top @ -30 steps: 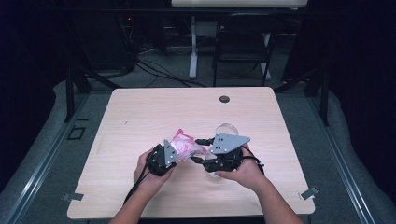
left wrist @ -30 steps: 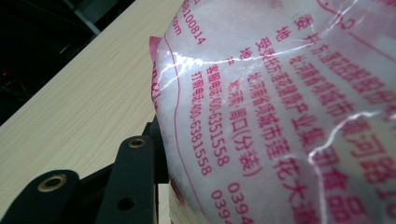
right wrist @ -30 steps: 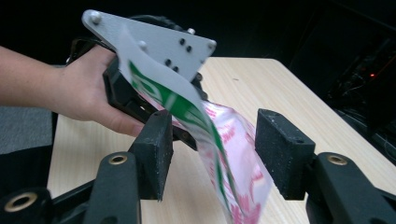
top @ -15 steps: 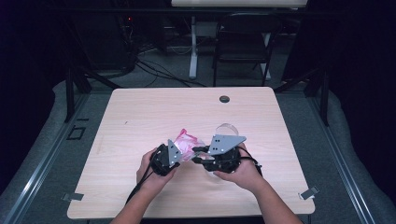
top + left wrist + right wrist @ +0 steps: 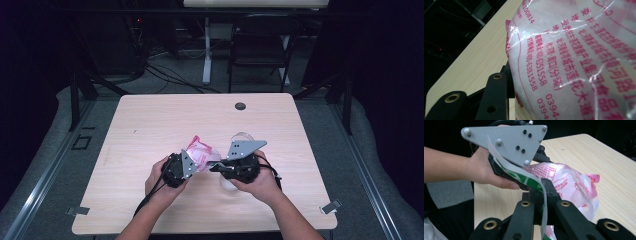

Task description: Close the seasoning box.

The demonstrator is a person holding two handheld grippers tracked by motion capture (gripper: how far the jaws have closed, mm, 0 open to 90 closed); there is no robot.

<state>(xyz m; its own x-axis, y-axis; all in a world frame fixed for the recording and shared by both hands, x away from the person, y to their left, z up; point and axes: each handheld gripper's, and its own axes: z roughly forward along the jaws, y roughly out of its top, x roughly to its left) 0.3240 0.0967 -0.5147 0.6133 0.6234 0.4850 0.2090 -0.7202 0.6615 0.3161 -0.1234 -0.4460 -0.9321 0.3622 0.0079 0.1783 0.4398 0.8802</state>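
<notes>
Pale wood is seen beneath both hands in the high view: over the light wooden table [image 5: 150, 125], the clear plastic bag printed in pink [image 5: 201, 151] is held between the left gripper [image 5: 192, 167] and the right gripper [image 5: 216, 167]. Since the earlier frame the right jaws have just been closing.

In the left gripper view, pink Chinese characters and the digits 400-6381558 are read on the bag [image 5: 574, 62], which is pressed against the left gripper's black jaw and packed with white material.

In the right gripper view, a white strip with green print [image 5: 534, 183] is clamped between the right gripper's [image 5: 543, 188] nearly shut jaws, with the bag just beyond them.
</notes>
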